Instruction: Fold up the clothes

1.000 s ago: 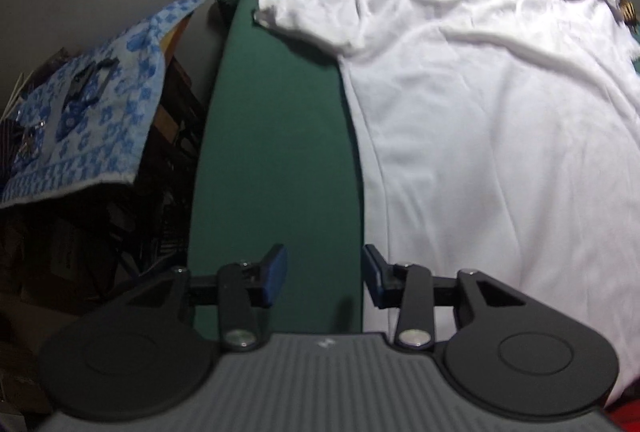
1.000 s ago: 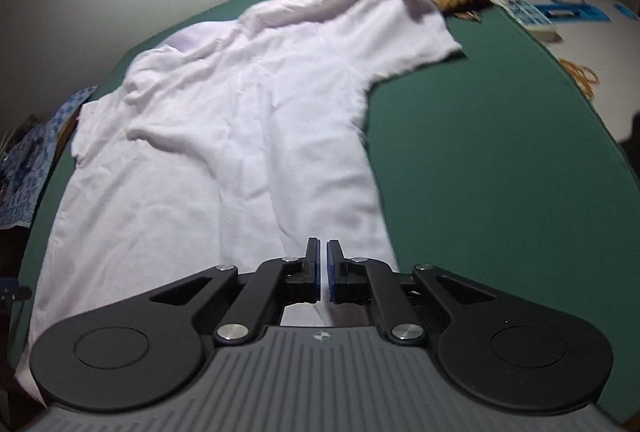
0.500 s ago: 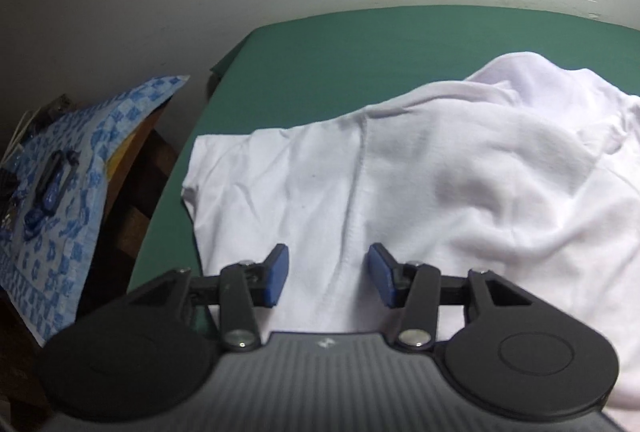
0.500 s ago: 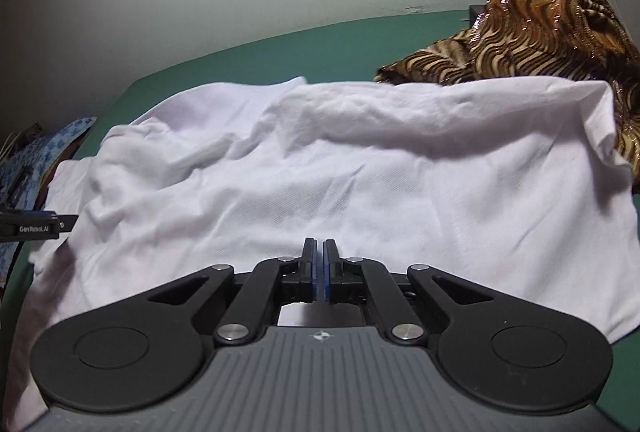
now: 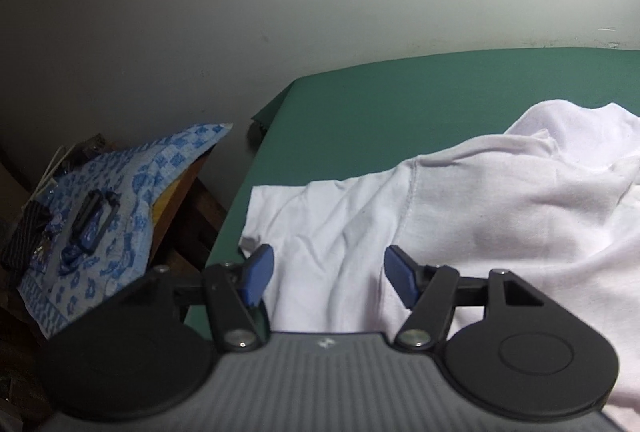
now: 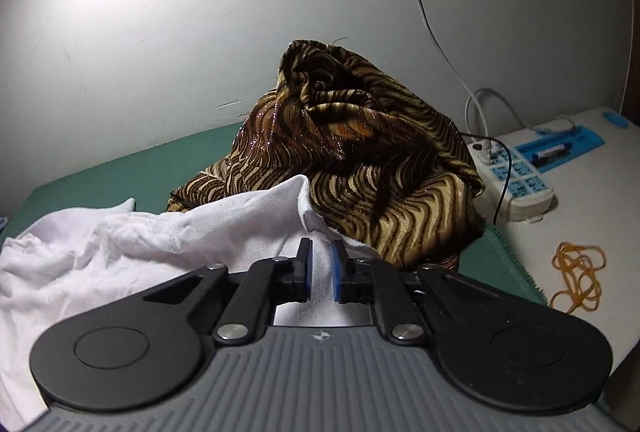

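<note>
A white T-shirt [image 5: 460, 212] lies rumpled on the green table [image 5: 400, 104], its sleeve spread toward the left edge. My left gripper [image 5: 328, 268] hovers just over that sleeve, and its jaws are opening with only cloth below them. In the right wrist view the shirt [image 6: 160, 244] is bunched up against a brown and gold striped cloth [image 6: 380, 160]. My right gripper [image 6: 321, 256] is at the shirt's right edge. Its jaws are opening to a narrow gap, white fabric shows through it, and the pads do not press on the cloth.
A blue patterned cloth [image 5: 120, 200] with a small dark object on it covers a stand left of the table. Right of the green table [image 6: 100, 176], a white surface holds a power strip [image 6: 516, 176], a blue tray [image 6: 560, 148] and orange rubber bands [image 6: 576, 276]. A wall stands close behind.
Both grippers moved up the shirt toward the wall end, and the shirt is now bunched there. My left jaws spread wider. My right jaws, shut before, have parted slightly.
</note>
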`<action>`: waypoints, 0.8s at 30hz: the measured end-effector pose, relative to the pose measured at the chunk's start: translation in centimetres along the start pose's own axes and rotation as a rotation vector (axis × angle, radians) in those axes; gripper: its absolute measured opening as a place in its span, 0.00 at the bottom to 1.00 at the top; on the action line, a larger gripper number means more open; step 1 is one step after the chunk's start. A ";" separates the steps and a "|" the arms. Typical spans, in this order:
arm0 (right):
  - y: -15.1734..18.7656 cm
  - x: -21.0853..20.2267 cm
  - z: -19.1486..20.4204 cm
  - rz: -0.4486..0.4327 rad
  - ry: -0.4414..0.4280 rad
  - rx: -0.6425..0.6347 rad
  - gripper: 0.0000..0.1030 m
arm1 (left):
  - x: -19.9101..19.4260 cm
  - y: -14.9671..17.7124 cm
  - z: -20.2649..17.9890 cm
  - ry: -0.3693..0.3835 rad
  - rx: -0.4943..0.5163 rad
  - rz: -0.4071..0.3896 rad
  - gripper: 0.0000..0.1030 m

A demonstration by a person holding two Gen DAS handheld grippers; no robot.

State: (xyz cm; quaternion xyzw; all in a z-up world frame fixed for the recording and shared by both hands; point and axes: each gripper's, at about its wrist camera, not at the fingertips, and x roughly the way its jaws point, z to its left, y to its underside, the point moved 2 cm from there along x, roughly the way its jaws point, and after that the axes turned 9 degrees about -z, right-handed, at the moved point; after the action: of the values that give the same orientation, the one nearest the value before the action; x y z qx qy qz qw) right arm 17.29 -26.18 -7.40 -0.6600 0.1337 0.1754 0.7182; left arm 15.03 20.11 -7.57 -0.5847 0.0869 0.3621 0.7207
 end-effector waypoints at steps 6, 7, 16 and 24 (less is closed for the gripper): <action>0.8 1.5 0.5 -0.001 0.030 -0.199 0.33 | -0.3 0.7 -0.6 0.000 0.031 0.015 0.69; 0.9 1.8 0.7 -0.001 0.027 -0.212 0.33 | -0.1 0.9 -0.7 -0.005 0.033 0.028 0.69; -1.8 3.2 -0.5 0.018 0.030 -0.100 0.03 | -1.5 0.3 -1.8 0.098 -0.002 0.031 0.68; -7.1 1.0 -2.3 -0.056 0.016 0.083 0.00 | -2.0 -2.5 -6.9 0.205 0.071 -0.015 0.71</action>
State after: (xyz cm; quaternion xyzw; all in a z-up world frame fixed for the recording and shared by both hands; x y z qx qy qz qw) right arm 21.36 -28.88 -1.64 -0.6346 0.1279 0.1445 0.7484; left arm 17.21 12.91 -6.55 -0.5934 0.1686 0.2919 0.7309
